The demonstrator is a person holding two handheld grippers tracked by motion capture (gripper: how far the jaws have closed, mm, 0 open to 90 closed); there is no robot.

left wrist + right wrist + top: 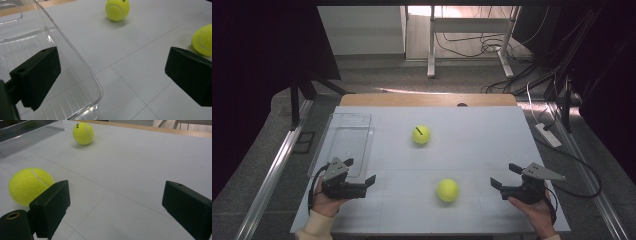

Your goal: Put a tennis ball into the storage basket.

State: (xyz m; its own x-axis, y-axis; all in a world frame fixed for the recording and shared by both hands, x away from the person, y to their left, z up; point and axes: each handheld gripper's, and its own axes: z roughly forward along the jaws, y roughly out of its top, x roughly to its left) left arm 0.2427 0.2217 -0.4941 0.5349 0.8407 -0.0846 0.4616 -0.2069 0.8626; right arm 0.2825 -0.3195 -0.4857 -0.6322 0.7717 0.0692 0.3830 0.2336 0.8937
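Approach step: left gripper (371,180) and right gripper (495,183), both spread and empty, flank the near yellow felt tennis ball (447,190); next, one must close in to straddle it, likely for the clear plastic tray (343,131) at the bench's left edge.

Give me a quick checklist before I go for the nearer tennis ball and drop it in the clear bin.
1. Right gripper open, nothing between the jaws: ok.
2. Left gripper open, nothing between the jaws: ok.
3. Nearer tennis ball free on the table, apart from both grippers: ok.
4. Farther tennis ball well apart from the nearer one: ok.
5. Clear bin upright with nothing seen inside: ok.
6. Right gripper's jaws lined up on the nearer ball: not ok; in the right gripper view it sits left of them.
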